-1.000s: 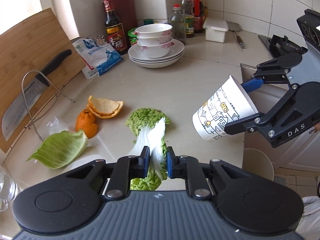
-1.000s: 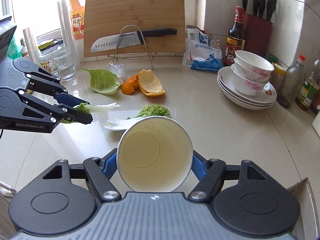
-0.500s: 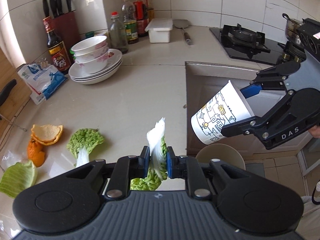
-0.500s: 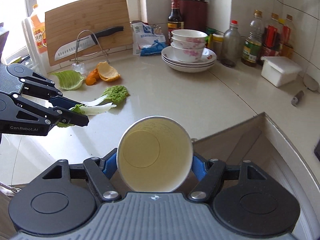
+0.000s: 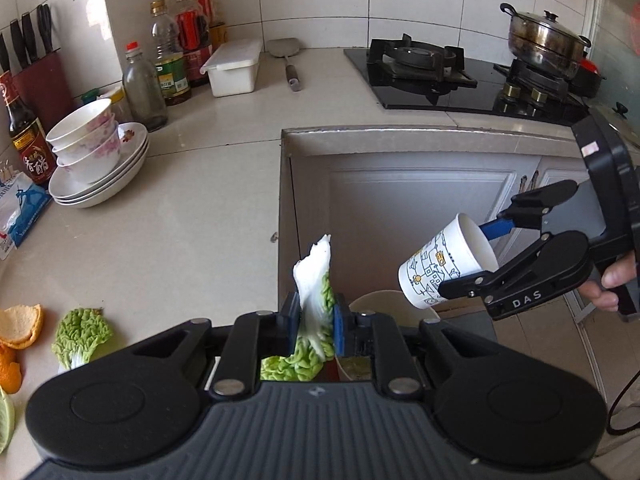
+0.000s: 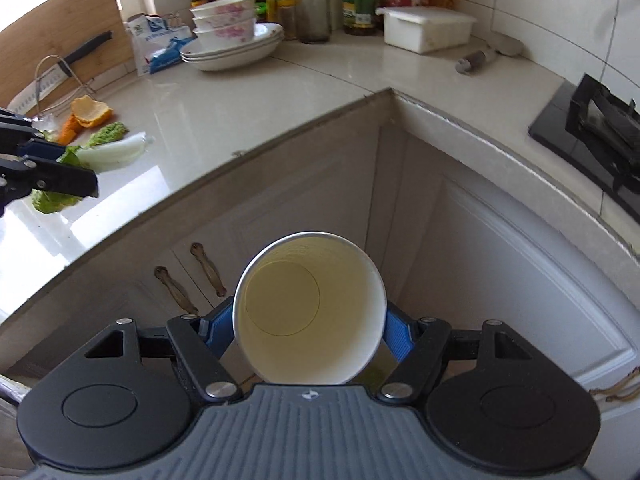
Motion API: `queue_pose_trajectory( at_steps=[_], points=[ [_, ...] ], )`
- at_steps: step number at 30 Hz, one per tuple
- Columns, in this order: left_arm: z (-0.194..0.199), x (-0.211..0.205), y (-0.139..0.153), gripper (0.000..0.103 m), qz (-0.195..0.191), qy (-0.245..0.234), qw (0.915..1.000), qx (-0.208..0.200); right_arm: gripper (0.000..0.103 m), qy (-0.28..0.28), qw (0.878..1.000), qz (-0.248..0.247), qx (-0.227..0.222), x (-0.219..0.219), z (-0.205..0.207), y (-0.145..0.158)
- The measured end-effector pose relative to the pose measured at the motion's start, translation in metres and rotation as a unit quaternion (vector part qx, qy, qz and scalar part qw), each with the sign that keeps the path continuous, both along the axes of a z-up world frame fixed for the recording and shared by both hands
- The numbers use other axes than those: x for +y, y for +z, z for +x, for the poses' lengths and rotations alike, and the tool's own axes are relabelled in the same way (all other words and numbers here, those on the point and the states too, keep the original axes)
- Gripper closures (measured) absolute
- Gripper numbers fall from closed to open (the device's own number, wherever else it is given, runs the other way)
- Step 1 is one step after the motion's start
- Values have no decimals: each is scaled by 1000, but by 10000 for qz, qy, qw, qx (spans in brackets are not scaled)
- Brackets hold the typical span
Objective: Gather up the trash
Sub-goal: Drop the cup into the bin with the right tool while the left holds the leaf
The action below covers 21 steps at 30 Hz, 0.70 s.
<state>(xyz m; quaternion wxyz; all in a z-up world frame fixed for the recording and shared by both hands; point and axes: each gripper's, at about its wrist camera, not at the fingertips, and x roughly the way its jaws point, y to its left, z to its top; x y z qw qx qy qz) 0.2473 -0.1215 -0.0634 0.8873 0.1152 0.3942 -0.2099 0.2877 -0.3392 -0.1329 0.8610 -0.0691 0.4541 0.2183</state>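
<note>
Pinching a cabbage leaf [image 5: 316, 312] between its blue pads, your left gripper [image 5: 316, 330] points down past the counter [image 5: 168, 248] edge, the leaf's white stalk sticking up and its green frill hanging below. To the right, your right gripper [image 5: 482, 256] is clamped on a paper cup [image 5: 444, 268], printed with small drawings and tilted mouth-up toward the far right; your hand [image 5: 612, 280] grips the handle behind. From the right wrist view the cup [image 6: 310, 308] sits empty between the pads, in front of the white cupboard doors [image 6: 460, 240]. Below both grippers, a pale bin [image 5: 376, 304] rim shows just beside the leaf. On the counter at near left lie another cabbage piece [image 5: 82, 334] and orange peel [image 5: 20, 322]. Farther left stand stacked bowls [image 5: 86, 136] on plates, with bottles [image 5: 172, 52] along the far wall. A pot [image 5: 546, 40] sits on the stove [image 5: 460, 76] at far right.
</note>
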Motion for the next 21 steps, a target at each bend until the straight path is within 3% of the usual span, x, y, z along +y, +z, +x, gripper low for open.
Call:
queue_pose_trajectory(
  at_steps=[10,12,18,21],
  points=[
    [12,-23,-8,88,46,-66,9999,59,24,-478,9974,-166,506,-17,12,-62],
    [15,-26,-11,88,78,-80,9999,87,19,-524,9969,-168,567,-19,15,-68],
    [21,-38,-17,88,111,-148,9997,134,0,-674,9969,-114,400,-25,10,-63],
    [24,-44,-22,88,130,-223,9996,152,0,-767,9964,-167,321,-28,8,-54]
  ],
)
